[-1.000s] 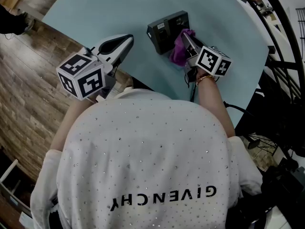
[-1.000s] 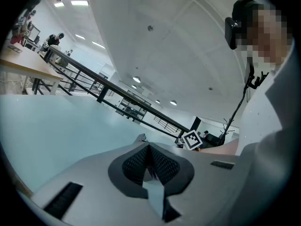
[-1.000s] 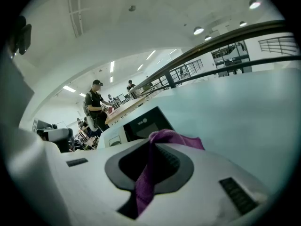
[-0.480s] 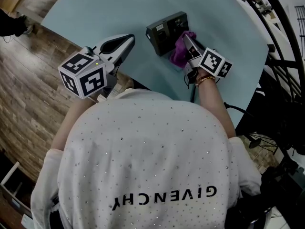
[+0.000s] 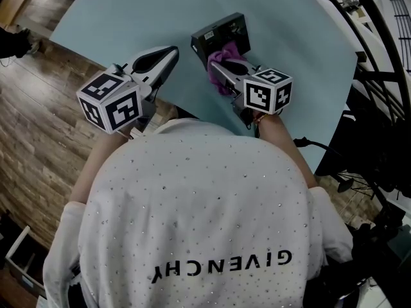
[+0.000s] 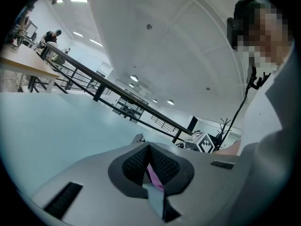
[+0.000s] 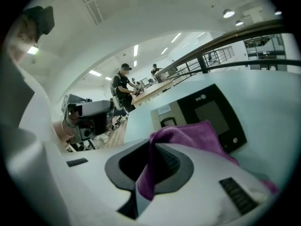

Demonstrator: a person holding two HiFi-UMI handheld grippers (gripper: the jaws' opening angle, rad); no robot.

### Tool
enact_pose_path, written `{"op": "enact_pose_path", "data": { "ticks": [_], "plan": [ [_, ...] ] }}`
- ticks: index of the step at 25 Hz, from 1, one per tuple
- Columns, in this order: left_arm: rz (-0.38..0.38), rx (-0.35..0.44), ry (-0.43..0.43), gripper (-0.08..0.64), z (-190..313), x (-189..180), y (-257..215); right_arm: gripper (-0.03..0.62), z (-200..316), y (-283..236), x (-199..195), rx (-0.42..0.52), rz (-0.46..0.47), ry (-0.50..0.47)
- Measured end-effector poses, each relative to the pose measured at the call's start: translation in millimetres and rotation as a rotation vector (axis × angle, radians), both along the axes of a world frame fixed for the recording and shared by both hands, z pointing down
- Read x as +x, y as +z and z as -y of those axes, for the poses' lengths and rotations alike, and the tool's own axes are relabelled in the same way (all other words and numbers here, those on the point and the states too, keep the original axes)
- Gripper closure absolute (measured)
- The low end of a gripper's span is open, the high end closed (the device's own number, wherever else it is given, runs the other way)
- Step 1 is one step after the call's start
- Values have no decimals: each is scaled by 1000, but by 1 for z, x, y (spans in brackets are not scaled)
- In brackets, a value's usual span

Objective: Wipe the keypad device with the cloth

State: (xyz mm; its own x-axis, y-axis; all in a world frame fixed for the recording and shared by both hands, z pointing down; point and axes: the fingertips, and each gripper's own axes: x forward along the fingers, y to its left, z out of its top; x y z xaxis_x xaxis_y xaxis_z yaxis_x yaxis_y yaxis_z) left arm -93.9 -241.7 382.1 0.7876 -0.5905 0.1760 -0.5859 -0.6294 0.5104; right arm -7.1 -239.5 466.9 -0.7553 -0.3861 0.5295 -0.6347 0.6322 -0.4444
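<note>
The right gripper [image 5: 218, 69] is holding the purple cloth [image 5: 221, 53]. Its jaws are squeezing shut on a fold of it, and the rest is hanging out in front. The cloth is lying on the near part of the keypad device [image 5: 221, 32]. The device is sitting on the light blue bench [image 5: 128, 18], out in front of the person.

The left gripper [image 5: 171, 52] is hanging over the bench, just beside the device but not touching it. Its jaws are closed and are not holding anything.

The cloth is looking soft and light, and it is bending every way. It is best to pinch it by a bunched part, so that a loose flap is free to rub with. I think it could slip out if the pinch is only on a thin edge.

The device is looking hard and flat, with a dark smooth front. It is probably light enough to slide when pushed, so the left gripper might need to press on a side edge to keep it in place.

I am counting one cloth, one keypad device and two grippers.
</note>
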Motion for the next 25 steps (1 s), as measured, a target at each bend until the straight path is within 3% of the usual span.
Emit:
{"op": "enact_pose_path", "data": {
  "ticks": [5,13,25],
  "plan": [
    [-10,-3,-3,560,-5,-2,-2,566,-8,8,2,7,-82,-44],
    [-12,-7,-33,560,-12,-12,2,566,26,13,41,6,-145,90],
    [-5,-25,-89,560,-15,-35,7,566,67,13,85,-56,-40,344]
  ]
}}
